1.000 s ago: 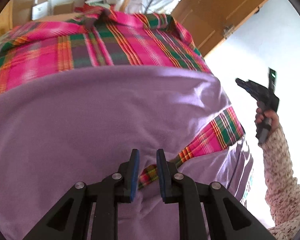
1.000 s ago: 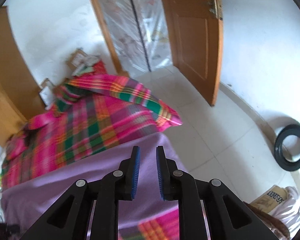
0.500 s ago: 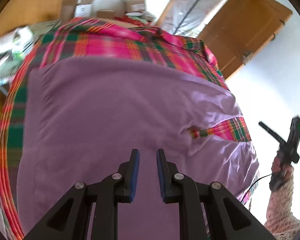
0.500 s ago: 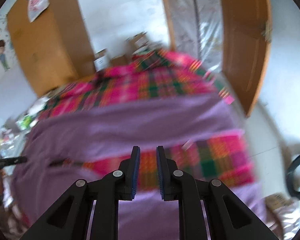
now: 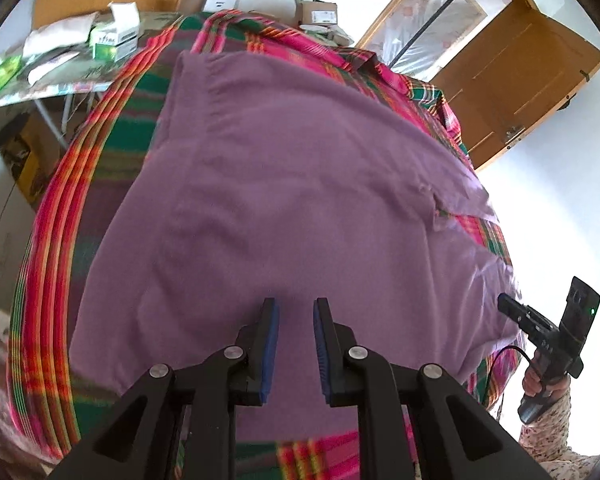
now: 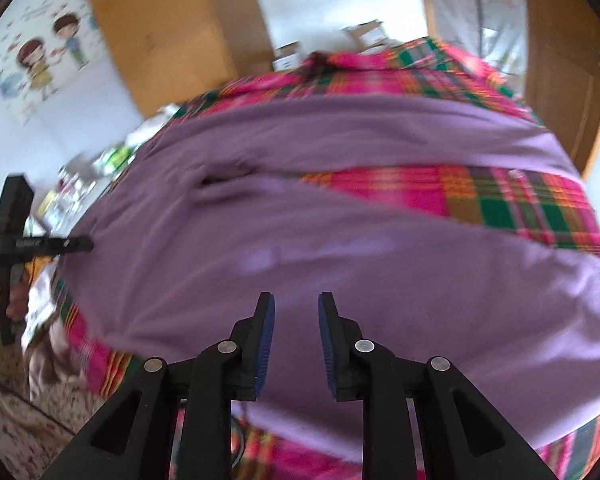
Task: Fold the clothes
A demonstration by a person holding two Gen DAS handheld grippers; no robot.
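While purple garment (image 5: 300,184) lies spread below, left tool (image 5: 295,338) released, right tool (image 6: 296,338) released

My left gripper (image 5: 294,342): matte black plastic arms, silver round screws at the joints, blue ribbed pads (image 5: 271,344) on the inner finger faces. Right gripper (image 6: 296,344): same build. Seen from the left camera, the right unit carries a small green light and a thin black cable. Sleeve (image 5: 548,432): pale fabric, small floral print.
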